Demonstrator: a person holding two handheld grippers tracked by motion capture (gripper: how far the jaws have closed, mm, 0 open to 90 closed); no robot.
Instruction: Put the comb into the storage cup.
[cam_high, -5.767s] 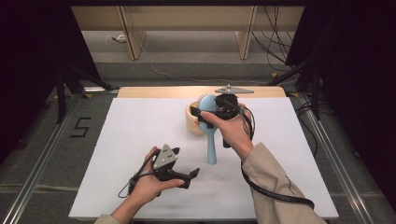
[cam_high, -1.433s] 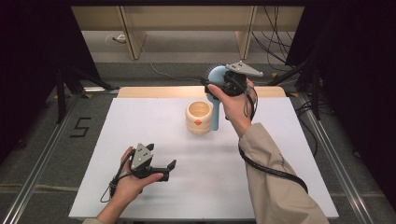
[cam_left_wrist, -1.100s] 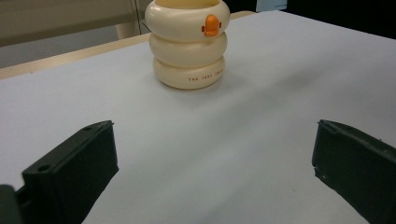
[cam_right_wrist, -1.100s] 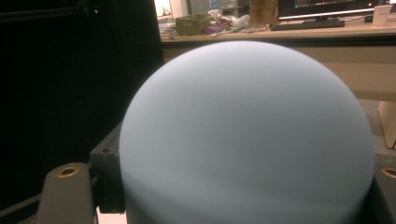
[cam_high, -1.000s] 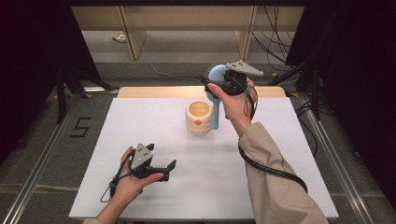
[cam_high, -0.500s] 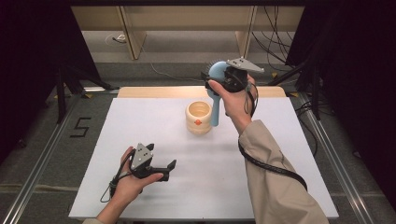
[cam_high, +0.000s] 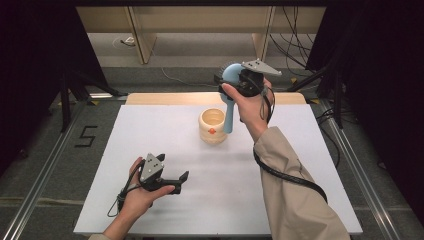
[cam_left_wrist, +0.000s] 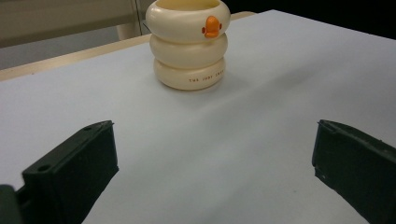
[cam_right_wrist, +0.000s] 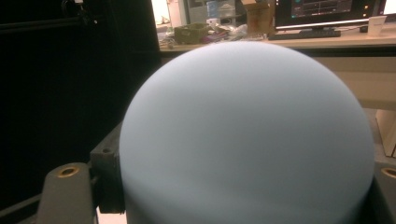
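The blue brush (cam_high: 229, 82) is pinched at its round head by the right gripper (cam_high: 235, 81), handle hanging above the cream cup (cam_high: 212, 126). It should be lowered straight into the opening. The left gripper (cam_high: 181, 177) is spread, empty.

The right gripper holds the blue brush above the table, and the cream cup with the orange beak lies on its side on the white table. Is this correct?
Not quite. The cream cup stands upright on the white table, its opening facing up; the left gripper view shows this. The rest holds: the right gripper holds the blue brush above the table.
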